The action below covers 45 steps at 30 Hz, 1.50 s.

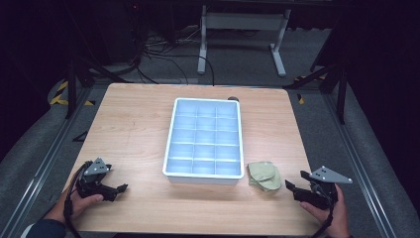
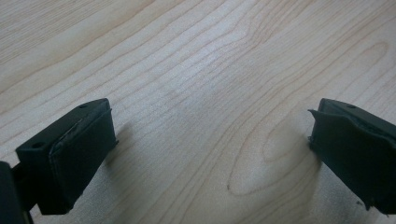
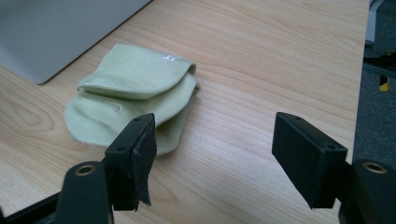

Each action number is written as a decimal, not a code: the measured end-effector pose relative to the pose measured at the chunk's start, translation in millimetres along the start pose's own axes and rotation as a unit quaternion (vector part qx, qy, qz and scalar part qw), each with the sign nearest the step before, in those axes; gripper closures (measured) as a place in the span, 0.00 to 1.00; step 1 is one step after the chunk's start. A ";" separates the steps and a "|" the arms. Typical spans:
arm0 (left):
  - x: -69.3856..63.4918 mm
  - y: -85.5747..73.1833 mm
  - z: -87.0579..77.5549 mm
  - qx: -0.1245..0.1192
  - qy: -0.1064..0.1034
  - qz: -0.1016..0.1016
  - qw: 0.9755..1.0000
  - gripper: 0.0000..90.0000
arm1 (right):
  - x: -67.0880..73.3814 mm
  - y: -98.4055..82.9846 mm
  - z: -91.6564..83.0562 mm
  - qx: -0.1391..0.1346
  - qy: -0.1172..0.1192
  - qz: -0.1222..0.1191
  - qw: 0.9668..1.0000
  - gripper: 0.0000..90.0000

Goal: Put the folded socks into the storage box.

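Socks (image 1: 264,175), pale green and folded into a bundle, lie near the bench's (image 1: 133,124) front right corner, just beside the front right corner of the white divided tray (image 1: 241,148). My right tool (image 1: 296,189) sits near the bench's front right edge, jaws wide apart and empty, aimed at the bundle; in the right gripper view the socks (image 3: 130,98) lie just past the left jaw, off centre. Left tool (image 1: 117,190) rests near the front left corner, jaws also apart, nothing between them but bare wood (image 2: 201,93).

Step in hand, as I judge it: pick up the socks. I should swing the right tool left so that the bundle sits midway between the jaws, go low, and close across the folded thickness so both layers come up together. Risk: catching the top flap alone would unfold it.
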State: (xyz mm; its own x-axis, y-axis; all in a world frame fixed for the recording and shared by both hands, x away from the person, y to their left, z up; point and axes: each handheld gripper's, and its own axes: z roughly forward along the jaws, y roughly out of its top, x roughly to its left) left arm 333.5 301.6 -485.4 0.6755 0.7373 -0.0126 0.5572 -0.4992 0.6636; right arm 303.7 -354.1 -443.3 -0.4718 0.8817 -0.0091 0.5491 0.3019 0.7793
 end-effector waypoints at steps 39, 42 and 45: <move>0.5 0.1 -0.5 0.001 0.001 0.004 1.000 0.00 | 25.3 34.5 71.7 0.070 0.048 0.025 0.996 0.24; 0.4 0.0 -0.3 0.000 0.002 0.003 1.000 0.01 | 29.5 28.9 79.9 0.088 0.045 0.020 0.995 0.21; 0.4 0.0 -0.3 0.000 0.002 0.004 1.000 0.00 | 31.9 27.1 80.4 0.081 0.042 0.022 0.996 0.20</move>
State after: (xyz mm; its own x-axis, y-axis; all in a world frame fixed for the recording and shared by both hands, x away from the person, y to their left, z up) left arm 333.7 302.1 -485.1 0.6777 0.7354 -0.0052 0.5526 -0.5046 0.6633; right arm 359.0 -288.6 -472.8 -0.4970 0.8640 0.0802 0.6714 0.3243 0.6664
